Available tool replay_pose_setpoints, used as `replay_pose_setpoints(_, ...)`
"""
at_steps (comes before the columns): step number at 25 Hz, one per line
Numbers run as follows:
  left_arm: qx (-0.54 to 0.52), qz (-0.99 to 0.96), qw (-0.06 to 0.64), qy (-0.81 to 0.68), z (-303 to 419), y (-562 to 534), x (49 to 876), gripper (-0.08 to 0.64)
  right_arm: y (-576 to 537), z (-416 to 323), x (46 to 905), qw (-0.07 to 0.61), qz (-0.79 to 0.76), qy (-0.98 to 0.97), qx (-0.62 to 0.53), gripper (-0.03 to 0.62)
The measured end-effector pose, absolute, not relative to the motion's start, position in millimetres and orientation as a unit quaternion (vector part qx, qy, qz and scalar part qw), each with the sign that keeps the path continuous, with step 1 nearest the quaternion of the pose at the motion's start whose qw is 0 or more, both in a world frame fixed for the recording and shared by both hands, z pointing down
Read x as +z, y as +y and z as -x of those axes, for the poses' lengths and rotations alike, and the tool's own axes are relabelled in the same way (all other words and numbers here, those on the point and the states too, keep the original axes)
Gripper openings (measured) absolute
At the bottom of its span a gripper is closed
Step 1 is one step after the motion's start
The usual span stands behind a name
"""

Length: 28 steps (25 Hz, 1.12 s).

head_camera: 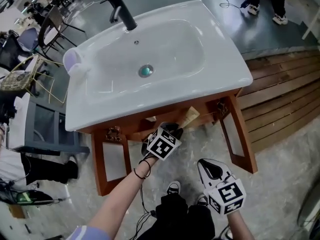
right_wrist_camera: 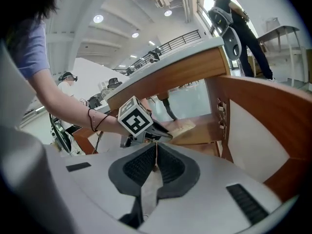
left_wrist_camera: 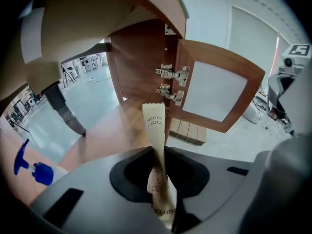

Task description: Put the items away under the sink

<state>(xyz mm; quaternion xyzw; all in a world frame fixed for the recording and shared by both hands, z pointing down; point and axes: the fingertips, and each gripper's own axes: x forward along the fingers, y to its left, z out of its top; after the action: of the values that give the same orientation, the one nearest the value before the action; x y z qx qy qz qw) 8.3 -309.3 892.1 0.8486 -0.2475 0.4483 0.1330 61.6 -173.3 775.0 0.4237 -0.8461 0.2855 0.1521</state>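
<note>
My left gripper (head_camera: 175, 129) is shut on a beige paper toothbrush packet (head_camera: 189, 118), which it holds just inside the open wooden cabinet (head_camera: 200, 109) under the white sink (head_camera: 230, 76). In the left gripper view the packet (left_wrist_camera: 155, 126) sticks up from the closed left gripper (left_wrist_camera: 159, 152) over the wooden shelf (left_wrist_camera: 112, 135). My right gripper (head_camera: 206, 165) hangs lower and to the right, in front of the cabinet, shut with nothing in it. The right gripper view has the right gripper (right_wrist_camera: 156, 150) facing the left gripper (right_wrist_camera: 161, 134) and the packet (right_wrist_camera: 181, 127).
Both cabinet doors (head_camera: 114, 161) (head_camera: 231, 129) stand open. A blue spray bottle (left_wrist_camera: 32, 168) lies on the shelf at the left, beside the grey drain pipe (left_wrist_camera: 63, 110). A purple cup (head_camera: 72, 60) and a black tap (head_camera: 122, 11) are on the sink. People stand beyond (head_camera: 265, 1).
</note>
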Motion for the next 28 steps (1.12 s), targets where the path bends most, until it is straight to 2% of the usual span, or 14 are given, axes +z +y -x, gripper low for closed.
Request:
replay_pose_setpoints(16, 0.482, -0.83, 0.09, -0.267, -25.0, -389.3, 951.5, 0.075, -156.7, -67.1, 856.7, 0.154, -0.423, -0.841, 0.301, 0.02)
replay_pose_setpoints(23, 0.473, -0.806, 0.124, -0.334, -29.4, -425.0, 966.8, 0.075, -150.1, -77.0, 877.3, 0.146, -0.441, -0.83, 0.309, 0.02)
replay_pose_setpoints(24, 0.475, -0.802, 0.122, -0.341, -27.8, -425.6, 968.0, 0.086, -148.6, -76.6, 879.0, 0.143, -0.441, -0.829, 0.311, 0.02)
replay_pose_setpoints(27, 0.481, -0.802, 0.098, -0.341, -26.2, -421.1, 968.2, 0.207, -143.4, -74.7, 882.5, 0.143, -0.437, -0.83, 0.316, 0.02)
replay_pose_setpoints(28, 0.481, -0.804, 0.097, -0.336, -26.4, -416.1, 968.9, 0.21, -141.1, -74.0, 881.7, 0.145, -0.435, -0.83, 0.316, 0.02)
